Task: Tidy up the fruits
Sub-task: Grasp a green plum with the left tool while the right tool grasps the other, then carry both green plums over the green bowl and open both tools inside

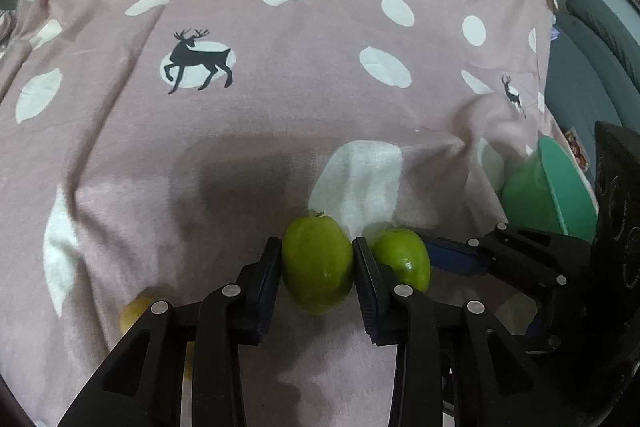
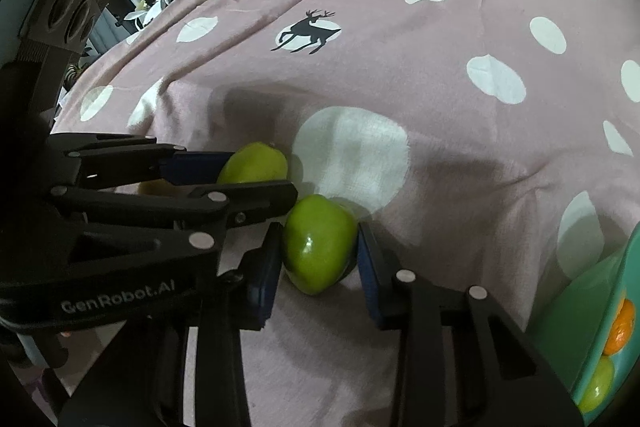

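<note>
We have a bed (image 1: 280,27) under a pink polka-dot deer-print sheet, soft and wrinkled, so anything set down on it can roll or sink. At its right side sits a green bowl (image 2: 580,291), tilted toward us, already holding an orange fruit (image 2: 620,327) and a green one (image 2: 596,387); we judge that to be the drop target. The left hand-held gripper (image 1: 316,263) is clamped on the left green fruit (image 1: 318,261), pads flat against both flanks at about its widest part, with the fruit low over the sheet or resting on it, we cannot tell which. Its long axis runs away from the camera along the fingers, stem end (image 1: 320,215) pointing away, so the grip sits across the short axis, which is the right place. The right hand-held gripper (image 2: 320,251) brackets the right green fruit (image 2: 318,243), which lies on the sheet just beside the first: left pad touching or nearly so, a small gap at the right pad, so we call it not quite closed. That fruit's narrow end points down toward the camera, long axis tilted slightly. Both look firm, smooth, glossy and light: slippery skin, so we would grip at the belly with moderate force, not near the tapering ends. A yellowish fruit (image 1: 134,309) peeks from behind the left gripper's linkage, mostly hidden.
</note>
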### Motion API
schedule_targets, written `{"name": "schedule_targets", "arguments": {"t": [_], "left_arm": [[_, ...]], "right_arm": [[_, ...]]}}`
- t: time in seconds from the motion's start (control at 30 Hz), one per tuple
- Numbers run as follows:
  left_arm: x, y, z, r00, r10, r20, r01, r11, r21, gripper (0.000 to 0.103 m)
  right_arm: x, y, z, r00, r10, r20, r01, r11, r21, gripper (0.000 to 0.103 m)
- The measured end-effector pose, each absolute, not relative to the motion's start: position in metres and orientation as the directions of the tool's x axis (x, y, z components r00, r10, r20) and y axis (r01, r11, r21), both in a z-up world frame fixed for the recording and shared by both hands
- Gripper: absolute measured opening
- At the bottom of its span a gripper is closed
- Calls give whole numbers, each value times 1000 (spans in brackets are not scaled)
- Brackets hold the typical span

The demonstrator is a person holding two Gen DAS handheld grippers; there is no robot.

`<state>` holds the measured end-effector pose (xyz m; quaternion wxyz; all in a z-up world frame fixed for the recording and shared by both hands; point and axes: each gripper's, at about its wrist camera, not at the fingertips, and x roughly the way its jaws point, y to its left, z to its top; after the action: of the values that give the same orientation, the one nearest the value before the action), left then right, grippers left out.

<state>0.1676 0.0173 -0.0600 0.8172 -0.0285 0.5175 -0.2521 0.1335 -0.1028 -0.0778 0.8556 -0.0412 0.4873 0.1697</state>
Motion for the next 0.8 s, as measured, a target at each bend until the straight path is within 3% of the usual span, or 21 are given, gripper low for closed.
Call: {"name": "schedule_targets", "arguments": {"t": [0.37,0.8], "left_arm": [[119,52,-15,455,-435,-777,350,890,-293,36],[61,42,7,484,-448,-752,344,887,-307,36]], "right_arm": [[82,-92,-44,512,321,-797,-388,914,119,36],[11,-129,3,614,368,-699,-380,913,146,36]]}}
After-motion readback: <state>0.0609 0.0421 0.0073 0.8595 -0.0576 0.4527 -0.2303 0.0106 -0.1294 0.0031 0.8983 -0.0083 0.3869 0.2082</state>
